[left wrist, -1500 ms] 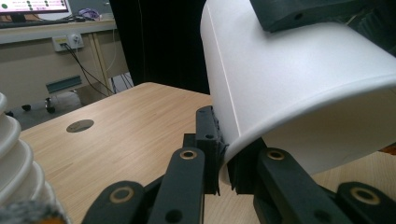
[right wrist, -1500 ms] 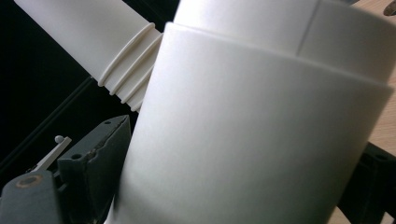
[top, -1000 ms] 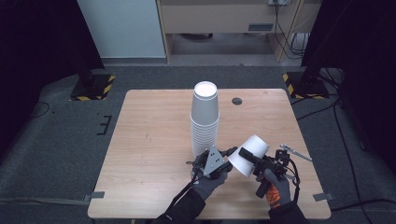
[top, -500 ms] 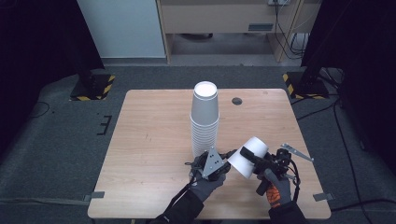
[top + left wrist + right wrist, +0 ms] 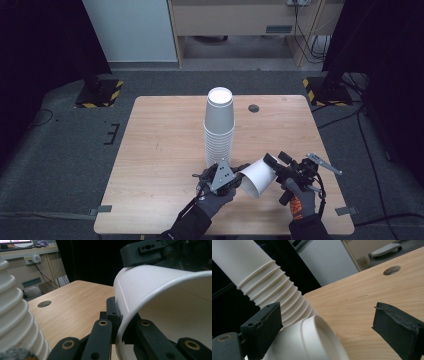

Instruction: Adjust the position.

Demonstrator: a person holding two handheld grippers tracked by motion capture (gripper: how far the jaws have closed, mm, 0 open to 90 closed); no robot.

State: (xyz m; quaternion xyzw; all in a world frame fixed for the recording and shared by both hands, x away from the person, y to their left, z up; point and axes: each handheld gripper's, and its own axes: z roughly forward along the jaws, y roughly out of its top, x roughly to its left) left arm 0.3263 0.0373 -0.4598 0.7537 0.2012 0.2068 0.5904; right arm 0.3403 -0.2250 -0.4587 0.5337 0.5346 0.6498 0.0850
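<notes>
A grey carpeted floor [image 5: 65, 165] lies around a light wooden table [image 5: 160, 150], with dark curtains to either side, a pale panel [image 5: 132, 30] and a wooden bench [image 5: 240, 17] at the back, and two black stands on yellow-striped feet [image 5: 97, 95] by the far corners. Tape strips [image 5: 104, 210] hold the table's near corners to the floor, and a round cable hole [image 5: 254, 108] sits near its far edge. A tall stack [image 5: 219, 127] of white cups stands upside down at the middle of the table. Just in front of it, a single cup [image 5: 256, 177] lies tilted on its side between two gloved hands, its mouth toward the near left. The left gripper [image 5: 226, 177] pinches the cup's rim: in the left gripper view one jaw is outside the wall and the other inside the mouth, closed on it. The right gripper [image 5: 278, 165] is at the cup's base end; in the right gripper view its jaws stand wide apart, one beside the cup, the other clear over bare table.
</notes>
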